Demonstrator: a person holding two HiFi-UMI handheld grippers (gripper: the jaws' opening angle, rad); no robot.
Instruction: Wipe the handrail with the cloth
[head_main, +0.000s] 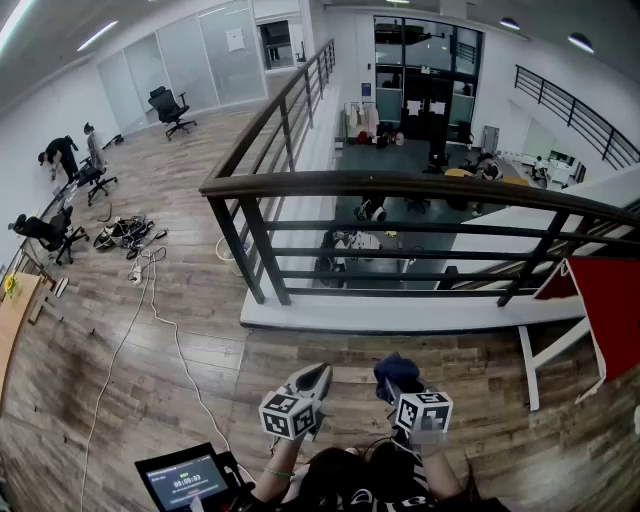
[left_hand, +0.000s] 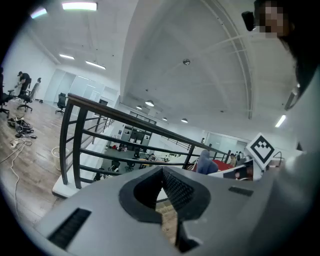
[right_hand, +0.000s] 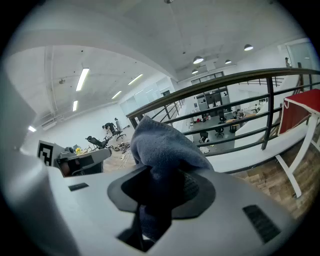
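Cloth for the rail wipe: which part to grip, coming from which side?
Grip the bunched end, as the right gripper does now: jaws shut on the cloth low down, a loose wad mounding out past the tips. That free wad is probably the wiping face, so hold from behind it and bring it onto the horizontal handrail from above.

Handrail (head_main: 400, 185) right end beyond view's edge

Blue-grey cloth (right_hand: 162, 150), dark brown handrail (head_main: 400, 186)
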